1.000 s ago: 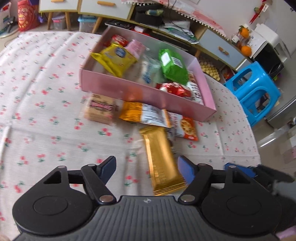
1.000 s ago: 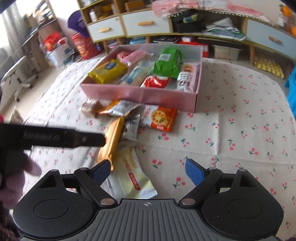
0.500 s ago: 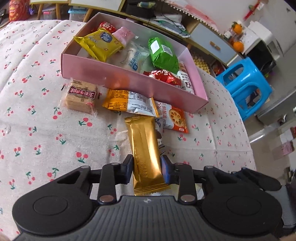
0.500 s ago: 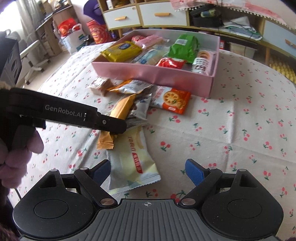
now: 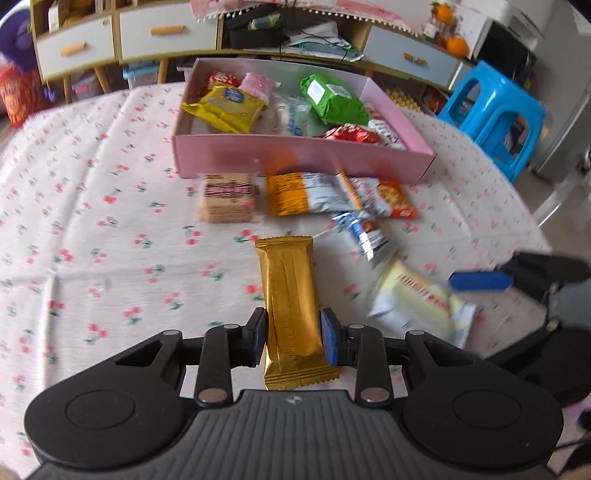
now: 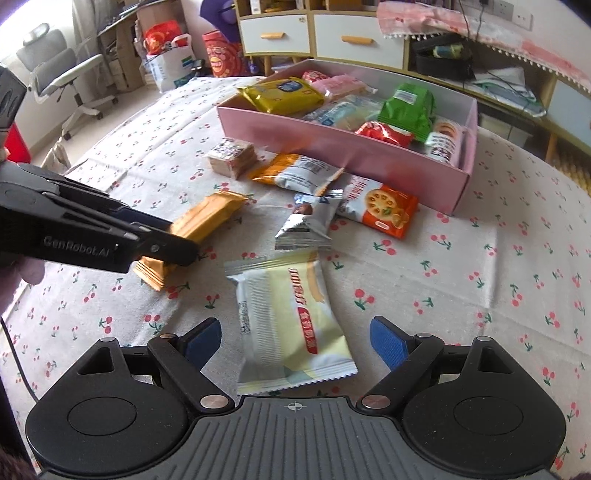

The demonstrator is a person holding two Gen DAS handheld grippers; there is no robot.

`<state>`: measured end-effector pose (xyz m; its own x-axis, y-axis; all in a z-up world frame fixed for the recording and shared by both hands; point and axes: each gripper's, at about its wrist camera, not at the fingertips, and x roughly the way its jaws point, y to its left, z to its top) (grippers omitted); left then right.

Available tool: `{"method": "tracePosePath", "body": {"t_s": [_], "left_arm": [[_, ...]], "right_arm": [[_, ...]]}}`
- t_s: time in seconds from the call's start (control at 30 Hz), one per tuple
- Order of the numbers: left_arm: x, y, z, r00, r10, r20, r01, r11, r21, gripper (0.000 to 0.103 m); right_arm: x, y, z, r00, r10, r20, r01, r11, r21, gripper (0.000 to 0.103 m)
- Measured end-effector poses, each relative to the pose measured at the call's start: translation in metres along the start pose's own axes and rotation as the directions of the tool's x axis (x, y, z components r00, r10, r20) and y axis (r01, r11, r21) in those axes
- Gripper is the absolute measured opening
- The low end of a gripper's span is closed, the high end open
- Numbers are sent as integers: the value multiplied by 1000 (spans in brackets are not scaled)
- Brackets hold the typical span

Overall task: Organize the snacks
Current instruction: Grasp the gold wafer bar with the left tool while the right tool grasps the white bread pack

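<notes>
My left gripper is shut on a gold snack bar, which also shows in the right wrist view, lifted off the tablecloth. My right gripper is open over a pale yellow snack packet, its pads on either side of it. A pink box holding several snacks stands at the back of the table; it also shows in the right wrist view. Loose on the cloth in front of it lie a brown wafer pack, an orange-and-silver packet, an orange cracker packet and a silver packet.
The table has a white cherry-print cloth. A blue plastic stool stands past the table's right edge. Low cabinets with drawers line the far wall. An office chair stands to the far left.
My left gripper closed on the gold bar and lifted it clear of the other packets. My right gripper moved forward so that the pale yellow packet lies between its open fingers.
</notes>
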<state>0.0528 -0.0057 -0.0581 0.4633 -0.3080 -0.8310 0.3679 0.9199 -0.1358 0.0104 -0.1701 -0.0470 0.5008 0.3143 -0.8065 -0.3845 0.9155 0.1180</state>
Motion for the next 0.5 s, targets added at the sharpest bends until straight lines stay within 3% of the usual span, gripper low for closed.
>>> {"method": "tracePosePath", "body": {"t_s": [0.1, 0.3, 0.5], "left_arm": [[-3, 3, -6, 999, 44, 13, -45, 997, 56, 29], [-6, 7, -13, 997, 61, 43, -64, 995, 77, 35], [-2, 4, -16, 996, 71, 55, -76, 992, 99, 62]], "right_arm": [[2, 5, 0, 1000, -15, 9, 15, 1000, -25, 90], [5, 11, -2, 998, -44, 42, 46, 997, -56, 89], [6, 10, -3, 997, -39, 66, 43, 997, -60, 88]]}}
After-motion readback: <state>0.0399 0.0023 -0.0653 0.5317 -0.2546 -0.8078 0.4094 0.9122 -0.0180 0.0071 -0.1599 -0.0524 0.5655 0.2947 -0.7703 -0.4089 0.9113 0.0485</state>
